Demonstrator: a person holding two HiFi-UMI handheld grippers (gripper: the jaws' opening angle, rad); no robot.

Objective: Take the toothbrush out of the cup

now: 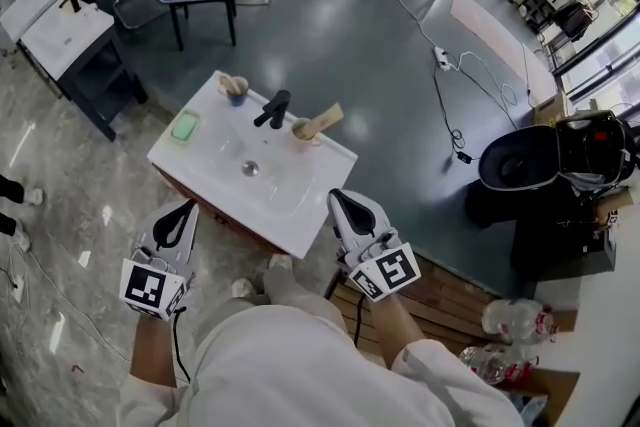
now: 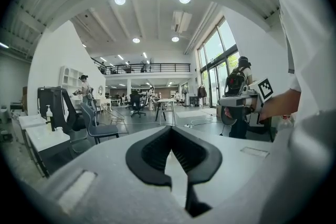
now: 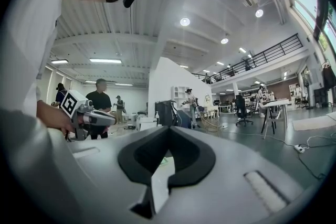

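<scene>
Left gripper (image 1: 186, 207) and right gripper (image 1: 343, 199) are both closed and empty, near the front edge of the white washbasin (image 1: 300, 215). Farther, right of the black tap (image 1: 272, 108), a cup (image 1: 303, 133) holds the tan toothbrush (image 1: 326, 120), leaning right.

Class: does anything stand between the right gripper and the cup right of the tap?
Nothing visible. Only bare sink top lies between the right gripper and the cup; the tap stands left of it.
</scene>
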